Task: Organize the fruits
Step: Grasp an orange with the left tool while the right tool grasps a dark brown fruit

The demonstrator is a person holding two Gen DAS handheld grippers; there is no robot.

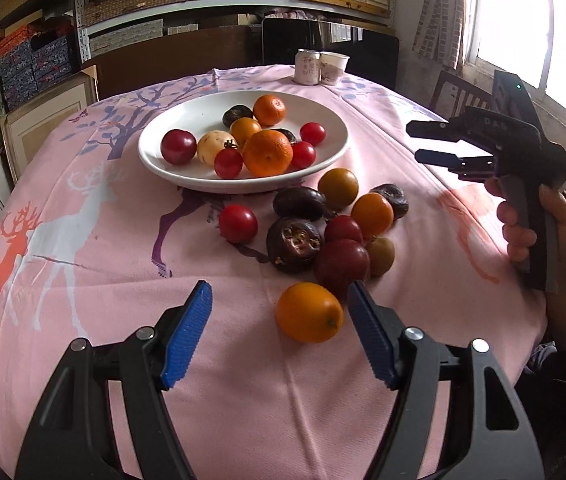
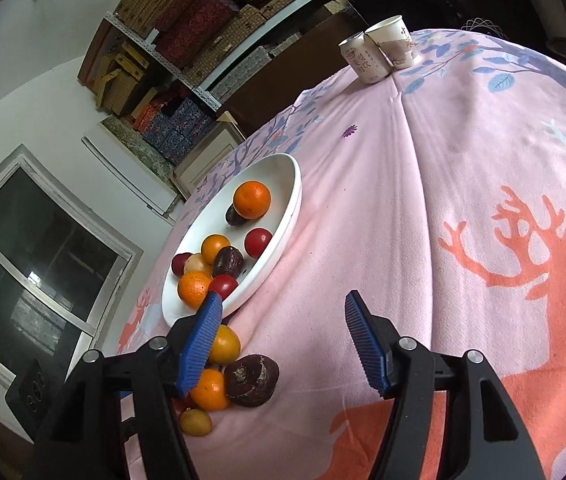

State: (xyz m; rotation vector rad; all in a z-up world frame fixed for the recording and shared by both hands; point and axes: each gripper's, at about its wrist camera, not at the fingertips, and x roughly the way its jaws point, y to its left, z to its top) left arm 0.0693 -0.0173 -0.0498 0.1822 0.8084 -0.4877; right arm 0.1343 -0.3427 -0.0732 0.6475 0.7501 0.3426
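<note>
Pink cloth (image 1: 123, 264) printed with deer and branches covers the counter. The left gripper (image 1: 279, 332) hovers low over the near edge, pointing away toward the far side, its blue-padded jaws spread wide and holding nothing. An orange citrus fruit (image 1: 309, 312) lies on the cloth just ahead of them, nearer the right-hand pad, with its long axis running roughly left to right and its small stem dimple facing near-right.

Beyond it sits a loose cluster of fruits (image 1: 335, 224) on the cloth: dark wrinkled ones, red ones, orange and yellowish ones, touching or just beside each other, with one red fruit (image 1: 237, 223) a little apart to the left. One dark fruit (image 1: 294, 244) shows its ragged stem end facing toward the near side.

Farther off stands a white plate (image 1: 171, 120) carrying more fruits, among them two oranges, several red fruits, a pale speckled one and dark ones.

The right gripper (image 1: 427, 142) is held up at the right side of the scene in a hand (image 1: 523, 224) wrapped around its grip; it points leftward toward the plate, above the cloth, jaws parted and empty. In its own view the camera is rolled, with the plate at the left and bare cloth between its pads.

A can (image 1: 307, 66) and a paper cup (image 1: 334, 68) stand touching at the far edge.
</note>
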